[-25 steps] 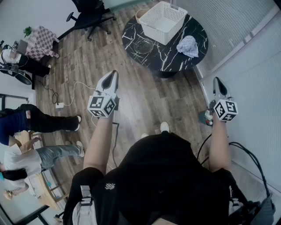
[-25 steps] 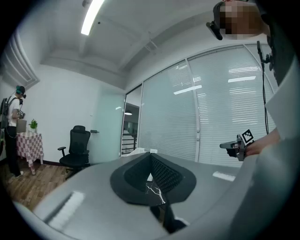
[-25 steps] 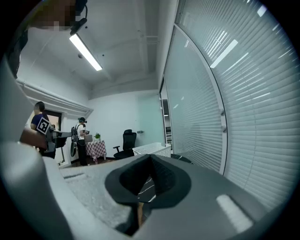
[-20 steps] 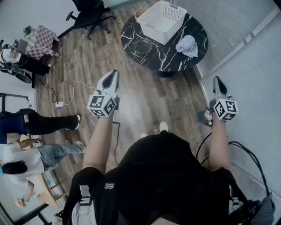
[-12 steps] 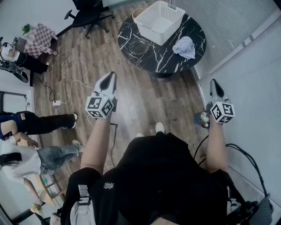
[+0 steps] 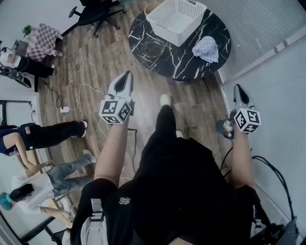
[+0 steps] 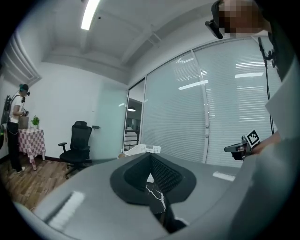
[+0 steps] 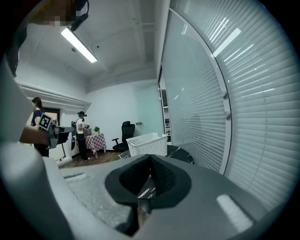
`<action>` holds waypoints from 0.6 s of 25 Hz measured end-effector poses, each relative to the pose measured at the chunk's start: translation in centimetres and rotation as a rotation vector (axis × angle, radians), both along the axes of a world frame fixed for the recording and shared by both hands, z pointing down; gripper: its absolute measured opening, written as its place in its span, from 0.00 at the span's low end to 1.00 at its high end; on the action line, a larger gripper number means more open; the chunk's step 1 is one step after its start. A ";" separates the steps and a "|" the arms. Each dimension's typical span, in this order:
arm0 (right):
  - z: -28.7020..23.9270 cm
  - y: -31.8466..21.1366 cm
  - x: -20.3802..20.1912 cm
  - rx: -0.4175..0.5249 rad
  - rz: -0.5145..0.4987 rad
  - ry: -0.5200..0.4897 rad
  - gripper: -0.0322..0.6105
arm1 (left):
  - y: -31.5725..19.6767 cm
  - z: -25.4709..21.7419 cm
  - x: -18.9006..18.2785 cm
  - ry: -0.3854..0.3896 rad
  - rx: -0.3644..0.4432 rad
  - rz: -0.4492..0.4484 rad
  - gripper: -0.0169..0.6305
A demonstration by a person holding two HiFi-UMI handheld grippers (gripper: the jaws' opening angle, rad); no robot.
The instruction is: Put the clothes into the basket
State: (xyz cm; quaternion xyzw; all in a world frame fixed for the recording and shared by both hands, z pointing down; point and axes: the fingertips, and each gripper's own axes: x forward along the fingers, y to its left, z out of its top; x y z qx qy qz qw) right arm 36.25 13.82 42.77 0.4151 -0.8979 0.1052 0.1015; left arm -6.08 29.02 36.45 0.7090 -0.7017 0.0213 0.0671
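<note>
A white plastic basket (image 6: 177,19) stands on the far side of a round black marble table (image 6: 181,64). A crumpled pale blue cloth (image 6: 206,49) lies on the table's right part, next to the basket. My left gripper (image 6: 125,76) is held over the wood floor, well short of the table, jaws shut and empty. My right gripper (image 6: 238,89) hangs by the blinds at the right, also shut and empty. The left gripper view shows its jaw tips (image 7: 151,155) meeting below the basket (image 7: 143,149). In the right gripper view the basket (image 8: 147,143) stands beyond the closed tips (image 8: 150,157).
A clear glass dish (image 6: 153,47) sits on the table's left side. A black office chair (image 6: 95,9) stands beyond the table. Cables and a power strip (image 6: 64,109) lie on the floor at left, near other people (image 6: 43,136). Window blinds (image 6: 277,86) run along the right.
The person has stepped toward the table, one leg now swung forward. Both grippers went along with the step, still shut. The people at the left have shifted.
</note>
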 end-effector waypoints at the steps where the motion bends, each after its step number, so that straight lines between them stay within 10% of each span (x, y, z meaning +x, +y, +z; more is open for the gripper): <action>1: 0.0 -0.9 -0.6 0.004 -0.002 -0.005 0.05 | -1.2 0.2 -0.6 -0.005 -0.002 0.003 0.03; 15: 2.5 -16.1 -11.7 -0.060 0.065 0.013 0.05 | -21.6 1.8 -7.4 -0.010 0.005 0.226 0.03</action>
